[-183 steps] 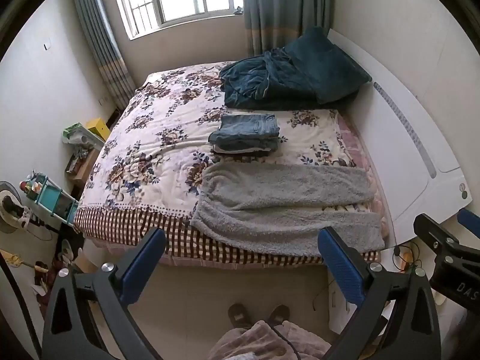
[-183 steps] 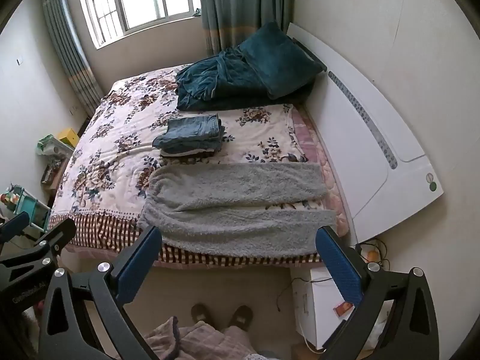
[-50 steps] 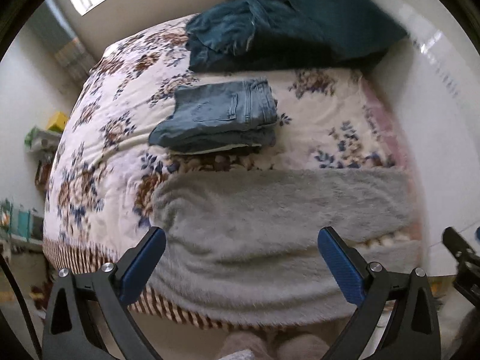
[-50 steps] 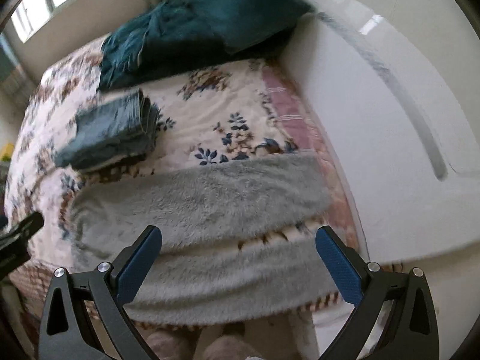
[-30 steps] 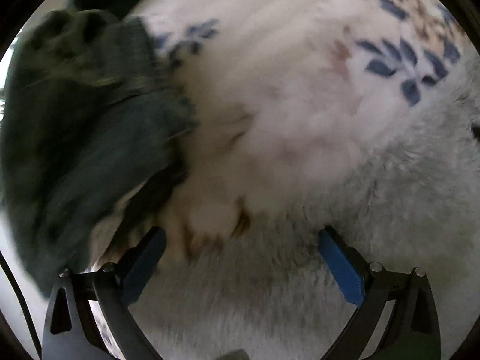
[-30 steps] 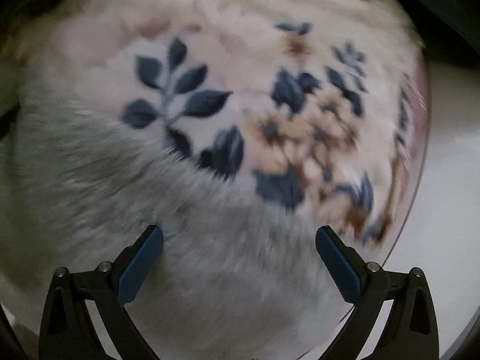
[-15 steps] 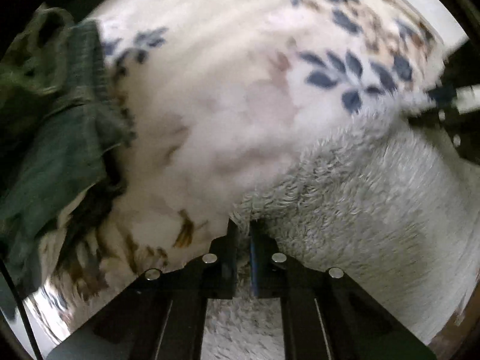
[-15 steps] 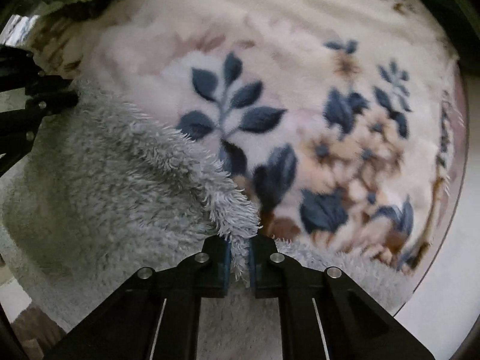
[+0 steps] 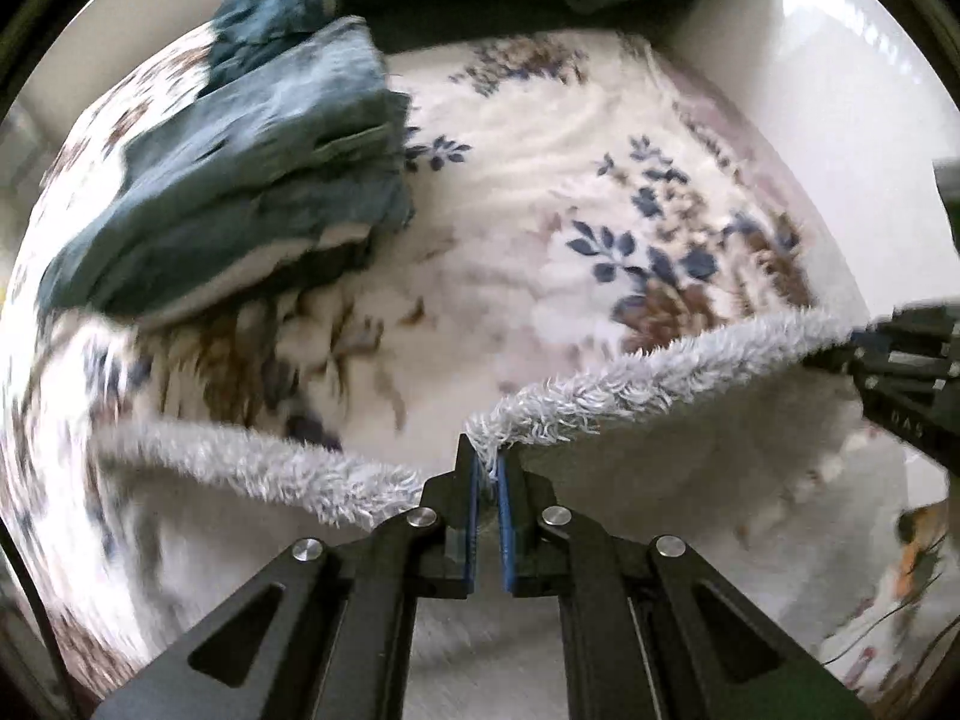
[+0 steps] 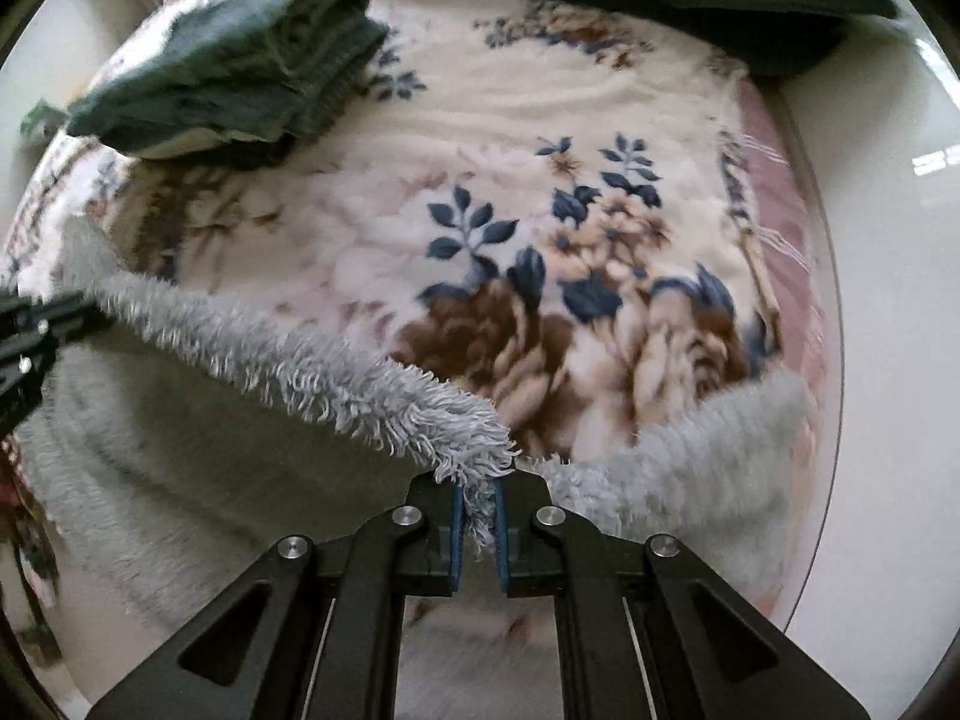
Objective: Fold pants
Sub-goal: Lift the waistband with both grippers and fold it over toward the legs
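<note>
We have left gripper point(image 9: 487, 480) and right gripper point(image 10: 477, 501) each clamped on far edge of grey fleece pants point(image 10: 312, 372), lifted off floral bed cover point(image 10: 540, 120). Probably lengthwise fold: we bring both toward 6 o'clock together, edge taut, clear of folded jeans point(image 9: 240, 150) at 10 o'clock.

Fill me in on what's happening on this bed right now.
A person is folding fluffy grey pants on a floral blanket. The left gripper and the right gripper are each shut on the pants' far edge, and that edge is raised off the blanket between them. A stack of folded jeans lies further back, untouched.
</note>
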Action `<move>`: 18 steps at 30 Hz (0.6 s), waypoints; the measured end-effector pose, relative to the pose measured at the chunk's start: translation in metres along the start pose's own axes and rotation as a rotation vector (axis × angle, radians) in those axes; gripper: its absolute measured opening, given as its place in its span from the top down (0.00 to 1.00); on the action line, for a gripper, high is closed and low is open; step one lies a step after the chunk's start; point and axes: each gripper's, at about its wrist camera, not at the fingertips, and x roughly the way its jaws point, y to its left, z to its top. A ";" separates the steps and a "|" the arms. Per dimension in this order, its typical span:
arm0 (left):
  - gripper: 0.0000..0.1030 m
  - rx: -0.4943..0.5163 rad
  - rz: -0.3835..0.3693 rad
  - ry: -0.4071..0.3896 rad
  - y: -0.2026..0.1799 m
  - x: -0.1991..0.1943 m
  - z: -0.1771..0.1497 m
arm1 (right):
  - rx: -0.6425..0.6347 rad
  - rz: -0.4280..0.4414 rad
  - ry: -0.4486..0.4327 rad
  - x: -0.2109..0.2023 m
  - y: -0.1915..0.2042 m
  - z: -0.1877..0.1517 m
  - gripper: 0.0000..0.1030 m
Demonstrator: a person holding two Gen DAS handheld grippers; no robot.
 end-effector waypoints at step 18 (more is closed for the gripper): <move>0.96 -0.137 -0.037 0.295 -0.020 0.059 -0.235 | 0.139 -0.001 0.266 0.033 0.094 -0.261 0.87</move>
